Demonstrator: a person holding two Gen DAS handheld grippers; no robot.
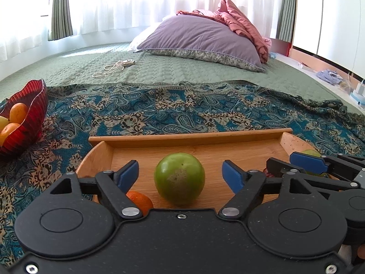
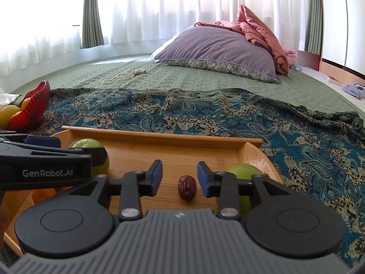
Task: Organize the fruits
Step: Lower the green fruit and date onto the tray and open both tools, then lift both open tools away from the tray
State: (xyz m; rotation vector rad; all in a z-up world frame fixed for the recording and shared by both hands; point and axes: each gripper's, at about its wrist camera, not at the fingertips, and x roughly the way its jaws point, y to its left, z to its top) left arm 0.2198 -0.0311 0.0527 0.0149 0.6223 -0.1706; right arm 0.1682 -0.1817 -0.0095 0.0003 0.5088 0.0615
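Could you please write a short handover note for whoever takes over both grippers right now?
Left gripper: jaws open, a green fruit sits between them on the wooden tray, not gripped.
Right gripper: jaws open, a red date lies between them on the tray, untouched.
Also on the tray: a second green fruit at the right end, an orange at the near left.
Red bowl to the left holds oranges and a yellow fruit.
Done: nothing is held now. Left: which container each fruit belongs in is unclear, so confirm before moving anything.
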